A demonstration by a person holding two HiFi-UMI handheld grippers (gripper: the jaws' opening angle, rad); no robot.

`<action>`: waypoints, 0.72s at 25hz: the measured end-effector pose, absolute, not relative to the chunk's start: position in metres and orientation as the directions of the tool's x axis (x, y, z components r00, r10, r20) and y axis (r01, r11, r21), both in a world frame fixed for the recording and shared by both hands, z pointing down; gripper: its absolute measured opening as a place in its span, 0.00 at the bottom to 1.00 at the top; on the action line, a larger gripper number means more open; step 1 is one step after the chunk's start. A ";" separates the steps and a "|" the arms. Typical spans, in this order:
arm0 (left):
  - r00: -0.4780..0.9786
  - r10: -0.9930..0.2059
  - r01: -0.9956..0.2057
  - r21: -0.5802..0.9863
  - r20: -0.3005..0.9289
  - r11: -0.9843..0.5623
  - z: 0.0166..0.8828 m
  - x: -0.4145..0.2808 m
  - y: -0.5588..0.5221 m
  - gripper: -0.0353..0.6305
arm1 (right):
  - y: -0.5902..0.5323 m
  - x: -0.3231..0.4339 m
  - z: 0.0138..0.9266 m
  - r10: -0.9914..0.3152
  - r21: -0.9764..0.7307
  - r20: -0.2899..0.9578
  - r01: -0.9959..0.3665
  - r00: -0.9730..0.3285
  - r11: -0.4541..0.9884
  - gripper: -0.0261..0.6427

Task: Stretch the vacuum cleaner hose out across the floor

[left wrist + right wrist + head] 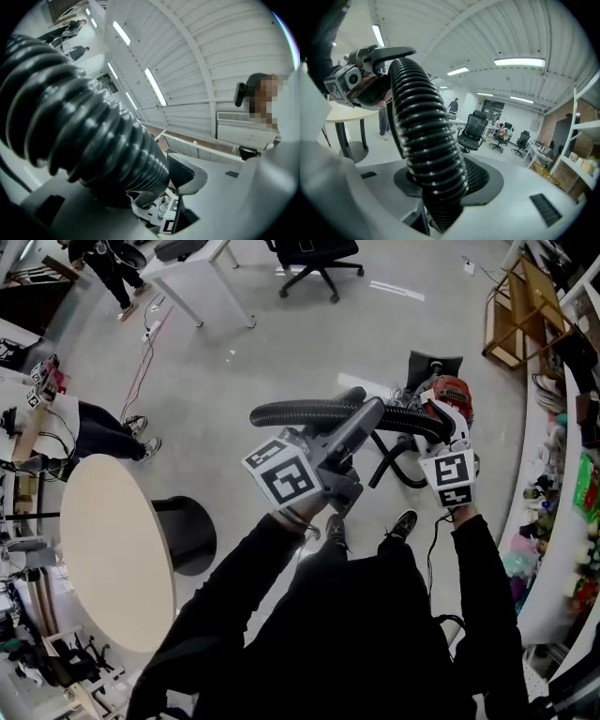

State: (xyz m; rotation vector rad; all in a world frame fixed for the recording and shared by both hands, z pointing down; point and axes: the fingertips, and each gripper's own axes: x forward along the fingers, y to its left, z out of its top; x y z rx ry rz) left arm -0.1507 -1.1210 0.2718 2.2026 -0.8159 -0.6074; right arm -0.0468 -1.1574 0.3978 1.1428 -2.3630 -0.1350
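Hose point(300, 412) hangs over glossy floor point(234, 371) near round table point(112, 559)

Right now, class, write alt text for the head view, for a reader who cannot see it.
Seen from above, a person in black sleeves holds up a black ribbed vacuum hose, the left gripper and the right gripper each clamped on it. A red vacuum cleaner sits just beyond the right gripper; a round beige table is at left.

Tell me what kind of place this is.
Probably an open-plan office or lab workspace: there is a swivel office chair, a white desk, and a round table on a wide bare floor.
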 end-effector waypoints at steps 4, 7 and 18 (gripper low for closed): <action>0.716 -0.665 -0.220 0.834 -0.214 -0.505 0.297 -0.190 -1.095 0.47 | -1.144 -0.071 0.383 -0.806 0.403 0.409 -0.709 -0.427 0.579 0.29; 0.746 -0.632 -0.166 0.859 -0.212 -0.484 0.316 -0.187 -1.060 0.47 | -1.141 -0.063 0.374 -0.831 0.421 0.398 -0.727 -0.390 0.542 0.28; 0.371 -0.900 -0.662 -0.615 0.226 -0.428 0.311 -0.223 -1.014 0.53 | -1.080 -0.003 0.314 -0.868 0.542 0.282 -0.678 -0.410 0.496 0.25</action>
